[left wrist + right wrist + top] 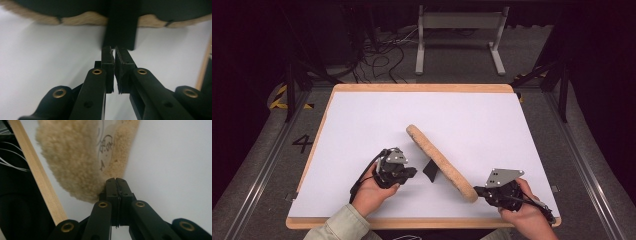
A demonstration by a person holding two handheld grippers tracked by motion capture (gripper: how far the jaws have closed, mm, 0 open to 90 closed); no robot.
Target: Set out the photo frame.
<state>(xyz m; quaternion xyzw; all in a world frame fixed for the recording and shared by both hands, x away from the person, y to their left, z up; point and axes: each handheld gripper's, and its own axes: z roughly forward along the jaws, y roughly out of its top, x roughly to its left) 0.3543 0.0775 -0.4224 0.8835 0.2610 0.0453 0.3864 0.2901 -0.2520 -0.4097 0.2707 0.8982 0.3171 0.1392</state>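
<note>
This looks like a lab or test room set up for recording, not a home. A wooden table (pixel 422 88) with a plain white sheet (pixel 377 120) on it stands in the middle of a grey carpeted floor (pixel 262 165). At 12 o'clock, beyond the table, a grey metal frame (pixel 460 22) stands on the floor, and loose black cables (pixel 379 60) lie tangled at 11 o'clock. Yellow-and-black warning tape (pixel 279 97) marks the floor at 10 o'clock, with a painted number four (pixel 302 143) at 9 o'clock. Metal rails (pixel 584 165) run along the floor at 3 o'clock. The surroundings are dark.
</note>
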